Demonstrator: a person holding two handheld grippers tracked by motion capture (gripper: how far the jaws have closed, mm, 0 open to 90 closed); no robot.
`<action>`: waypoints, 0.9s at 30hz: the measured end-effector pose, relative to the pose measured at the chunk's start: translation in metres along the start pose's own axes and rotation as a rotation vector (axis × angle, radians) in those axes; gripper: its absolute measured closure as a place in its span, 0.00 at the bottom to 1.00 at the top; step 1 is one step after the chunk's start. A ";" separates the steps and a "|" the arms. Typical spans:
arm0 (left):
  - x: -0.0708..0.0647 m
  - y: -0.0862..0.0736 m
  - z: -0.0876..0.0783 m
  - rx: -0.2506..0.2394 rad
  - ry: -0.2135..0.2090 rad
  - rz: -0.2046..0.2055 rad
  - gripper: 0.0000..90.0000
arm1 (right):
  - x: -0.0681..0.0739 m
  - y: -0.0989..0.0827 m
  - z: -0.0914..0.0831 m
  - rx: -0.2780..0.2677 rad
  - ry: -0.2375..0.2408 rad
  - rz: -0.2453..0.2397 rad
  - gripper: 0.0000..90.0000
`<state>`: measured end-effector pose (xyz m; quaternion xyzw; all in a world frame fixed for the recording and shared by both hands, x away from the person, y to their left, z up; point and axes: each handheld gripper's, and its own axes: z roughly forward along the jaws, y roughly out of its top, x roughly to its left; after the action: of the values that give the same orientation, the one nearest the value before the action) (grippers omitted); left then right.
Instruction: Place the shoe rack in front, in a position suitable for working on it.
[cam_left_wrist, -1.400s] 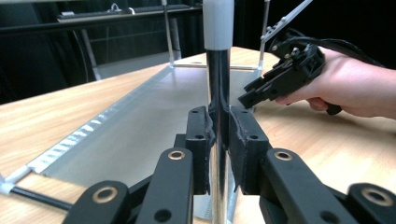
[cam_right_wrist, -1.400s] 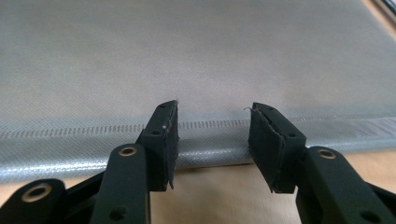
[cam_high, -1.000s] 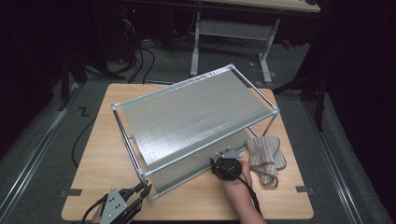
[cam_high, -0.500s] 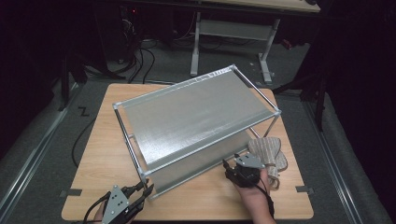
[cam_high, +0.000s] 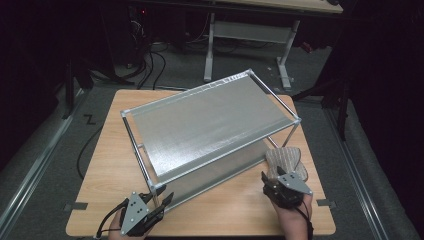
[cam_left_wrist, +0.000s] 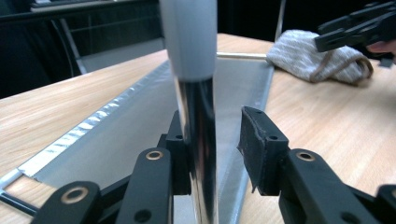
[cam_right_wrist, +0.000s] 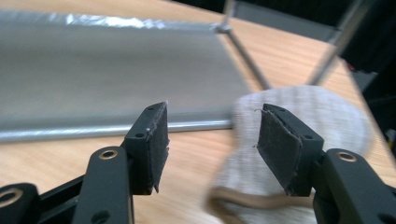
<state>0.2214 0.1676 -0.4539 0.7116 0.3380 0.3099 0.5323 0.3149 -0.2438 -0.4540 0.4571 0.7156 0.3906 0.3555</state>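
Observation:
A two-level metal rack (cam_high: 210, 120) stands askew on the wooden table (cam_high: 110, 165). My left gripper (cam_high: 162, 202) is at the rack's near-left corner post (cam_left_wrist: 201, 121). Its jaws have just been opening: the post stands between them, against the left pad, with a gap to the right pad (cam_left_wrist: 254, 144). A grey knitted slipper (cam_high: 287, 160) lies right of the rack. My right gripper (cam_high: 272, 175) points at the slipper (cam_right_wrist: 322, 116) from just in front. Its jaws have just been opening too, and nothing is between its pads (cam_right_wrist: 156, 140). The left gripper view has the slipper (cam_left_wrist: 308, 58) and the right gripper (cam_left_wrist: 359, 28) farther off.
The rack's lower shelf (cam_right_wrist: 107, 70) lies near the tabletop, with thin legs (cam_right_wrist: 247, 56) at its far corner. Bare wood runs along the table's front and left. Behind the table are a second desk frame (cam_high: 250, 35) and floor cables (cam_high: 150, 55).
My right hand has moved right from the middle of the rack's front edge to just in front of the slipper. The left gripper stays at the corner post.

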 end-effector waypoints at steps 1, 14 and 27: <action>0.000 -0.002 0.000 -0.005 0.000 -0.010 0.76 | -0.006 0.000 -0.003 -0.010 -0.011 0.014 0.47; 0.006 -0.014 -0.002 0.063 -0.035 -0.008 0.72 | -0.055 -0.024 0.004 0.072 -0.127 0.142 0.42; 0.015 -0.021 -0.004 0.055 -0.032 -0.036 0.53 | -0.057 -0.025 0.020 0.113 -0.112 0.151 0.39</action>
<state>0.2237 0.1863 -0.4718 0.7244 0.3507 0.2793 0.5236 0.3419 -0.2994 -0.4758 0.5502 0.6792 0.3491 0.3380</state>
